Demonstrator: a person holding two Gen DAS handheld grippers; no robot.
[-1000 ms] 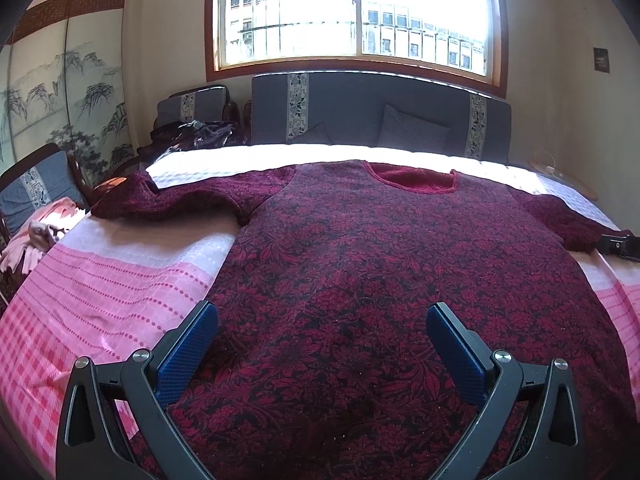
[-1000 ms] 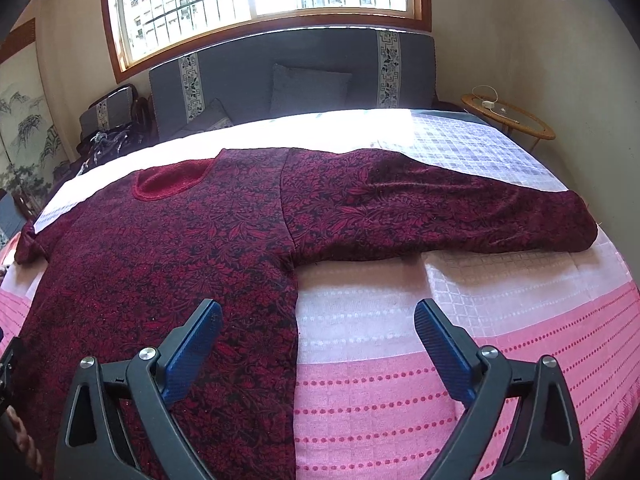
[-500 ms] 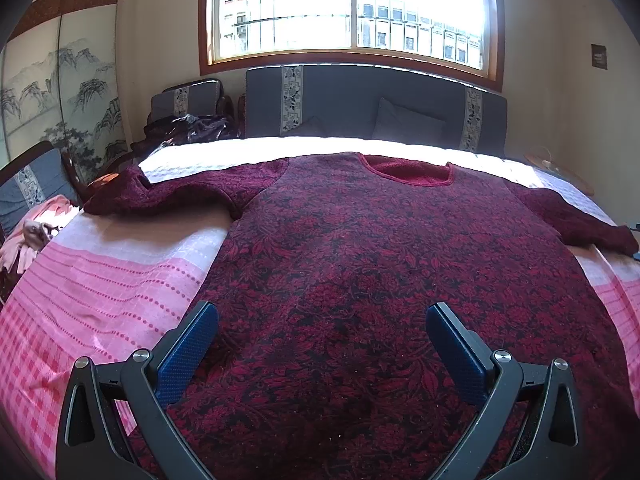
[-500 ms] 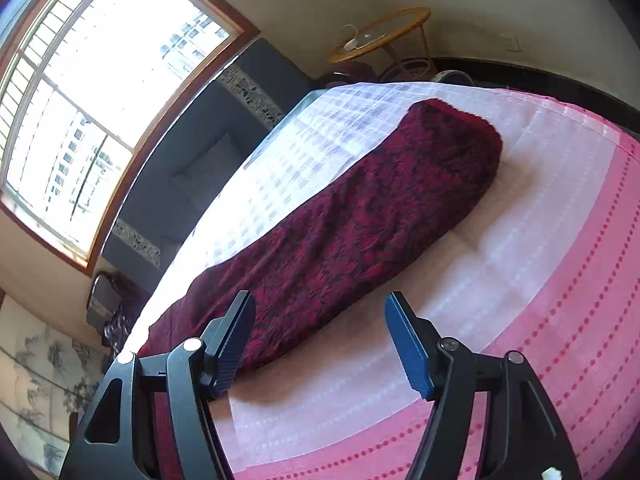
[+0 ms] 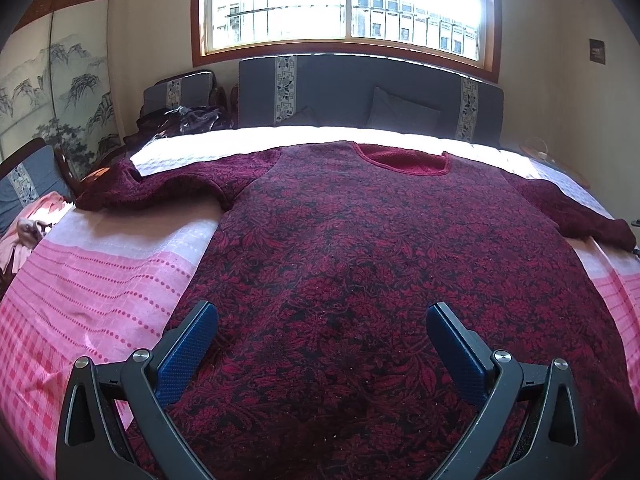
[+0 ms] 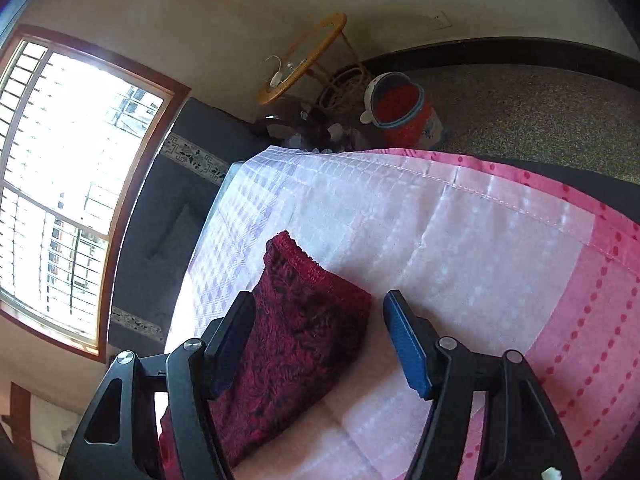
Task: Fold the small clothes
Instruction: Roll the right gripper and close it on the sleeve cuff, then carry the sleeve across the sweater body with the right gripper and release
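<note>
A dark red floral sweater (image 5: 380, 260) lies flat, face up, on the pink and white bed sheet (image 5: 100, 280), both sleeves spread out sideways. My left gripper (image 5: 322, 320) hovers open over the sweater's lower body, nothing between its blue pads. In the right wrist view the view is rolled sideways. The sleeve's cuff end (image 6: 296, 320) lies on the sheet (image 6: 460, 260) between the jaws of my right gripper (image 6: 319, 299), which are closing. The left finger (image 6: 232, 336) sits against the sleeve's edge; the right finger (image 6: 408, 344) stands clear of it.
A grey padded headboard (image 5: 360, 92) and a window stand behind the bed. A dark clothes heap (image 5: 188, 120) and pink clothes (image 5: 28, 232) lie at the left. Beyond the bed's right edge are a wicker side table (image 6: 304, 60) and a red and white pot (image 6: 404, 116) on the floor.
My right gripper travelled out along the right sleeve to its cuff, rolled to one side, and its jaws narrowed around the sleeve. The left gripper stayed put.
</note>
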